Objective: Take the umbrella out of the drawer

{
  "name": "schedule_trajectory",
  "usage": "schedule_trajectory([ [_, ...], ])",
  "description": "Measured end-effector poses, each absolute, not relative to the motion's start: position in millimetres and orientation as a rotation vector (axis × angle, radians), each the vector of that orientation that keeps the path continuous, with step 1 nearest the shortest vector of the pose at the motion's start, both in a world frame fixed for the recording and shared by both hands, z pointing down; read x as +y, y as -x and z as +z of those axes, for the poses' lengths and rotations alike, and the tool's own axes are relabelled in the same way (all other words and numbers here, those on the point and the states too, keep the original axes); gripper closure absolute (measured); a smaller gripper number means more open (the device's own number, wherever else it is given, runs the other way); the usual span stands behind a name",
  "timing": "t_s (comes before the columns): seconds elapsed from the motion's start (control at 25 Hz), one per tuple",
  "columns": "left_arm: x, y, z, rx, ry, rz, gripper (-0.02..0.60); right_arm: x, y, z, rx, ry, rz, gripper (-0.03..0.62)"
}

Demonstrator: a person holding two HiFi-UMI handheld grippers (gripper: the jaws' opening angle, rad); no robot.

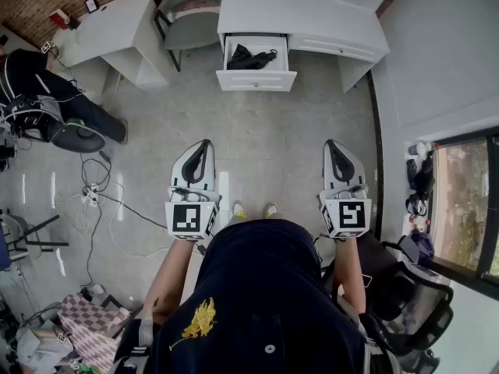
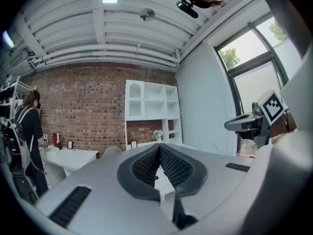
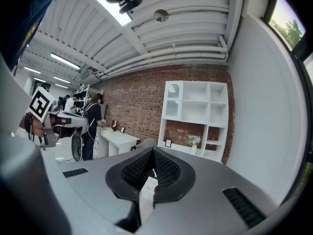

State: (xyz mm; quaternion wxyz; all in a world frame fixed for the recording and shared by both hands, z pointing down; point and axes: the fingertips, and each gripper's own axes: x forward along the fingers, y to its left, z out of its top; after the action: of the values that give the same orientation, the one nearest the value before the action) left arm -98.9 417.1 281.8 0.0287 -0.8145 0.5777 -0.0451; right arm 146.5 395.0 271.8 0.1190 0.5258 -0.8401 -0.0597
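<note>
Black and folded, the umbrella [image 1: 251, 56] lies in the open drawer [image 1: 256, 81] of the counter [image 1: 312, 15], well apart from the left hand-held gripper [image 1: 204, 145] and right hand-held gripper [image 1: 330, 145], both closed and empty; the approach seems pending, needing a step forward and opened jaws.

Grey chair [image 1: 191, 12] beside white side table [image 1: 109, 23]; cables [image 1: 95, 197] across floor [image 1: 273, 131].
</note>
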Motion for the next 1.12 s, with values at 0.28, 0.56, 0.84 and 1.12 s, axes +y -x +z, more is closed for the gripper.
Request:
schedule_trajectory([
  [0.28,436,83,264,1.760,2.508,-0.155,0.565,435,-158,248,-2.418,-1.562,-0.227,0.571],
  [0.56,439,78,286,1.695,2.514,-0.307,0.565,435,-182,263,-2.369,-1.570,-0.167,0.572],
  [0.84,437,63,285,1.688,2.471,-0.384,0.563,437,-186,261,-2.419,-1.534,-0.168,0.571],
  [1.12,443,48,291,1.759,2.457,-0.449,0.563,434,-197,266,-2.463,-1.462,-0.156,0.571],
])
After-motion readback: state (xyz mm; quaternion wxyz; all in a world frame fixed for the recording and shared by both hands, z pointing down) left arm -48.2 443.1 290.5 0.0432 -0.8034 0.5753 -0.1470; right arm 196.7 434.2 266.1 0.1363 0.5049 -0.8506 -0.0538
